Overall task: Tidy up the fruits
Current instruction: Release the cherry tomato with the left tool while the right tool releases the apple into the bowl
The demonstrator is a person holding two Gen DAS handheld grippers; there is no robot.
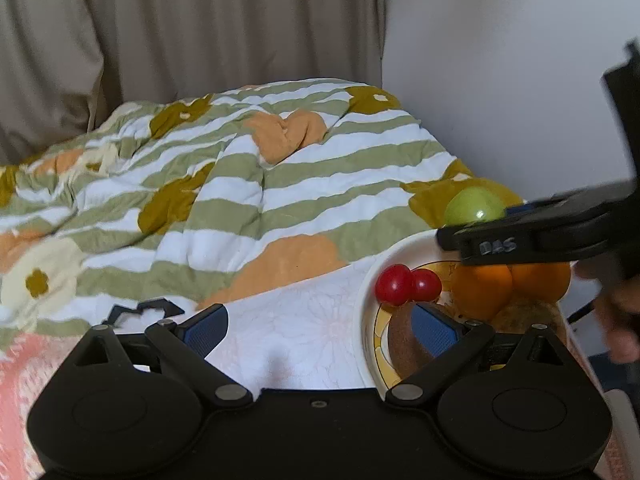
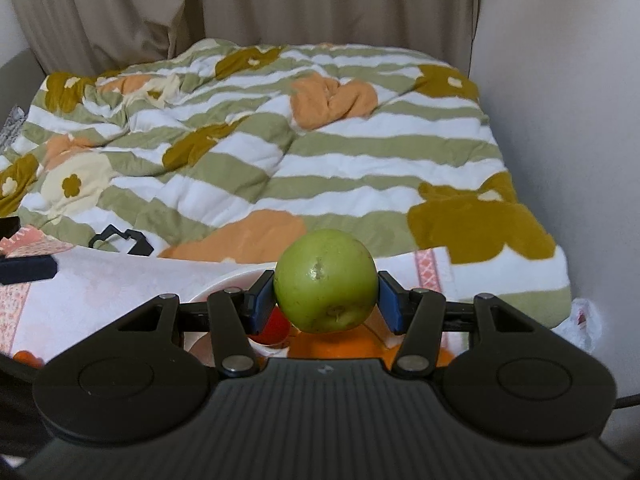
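A white plate (image 1: pixel 370 280) lies on the bed at the right of the left wrist view. It holds two red cherry tomatoes (image 1: pixel 406 283), two oranges (image 1: pixel 482 292) and a brown kiwi (image 1: pixel 404 344). My right gripper (image 2: pixel 326 300) is shut on a green apple (image 2: pixel 326 280) and holds it above the plate's oranges (image 2: pixel 332 348). In the left wrist view the apple (image 1: pixel 474 205) shows above the right gripper's black body (image 1: pixel 540 236). My left gripper (image 1: pixel 320 326) is open and empty, low over the white cloth just left of the plate.
A striped floral quilt (image 1: pixel 240 168) covers the bed behind. A white and pink cloth (image 1: pixel 304 332) lies under the plate. A small black bracket (image 2: pixel 120 240) lies on the cloth at left. A wall (image 2: pixel 560 80) is at right and curtains (image 2: pixel 240 0) are behind.
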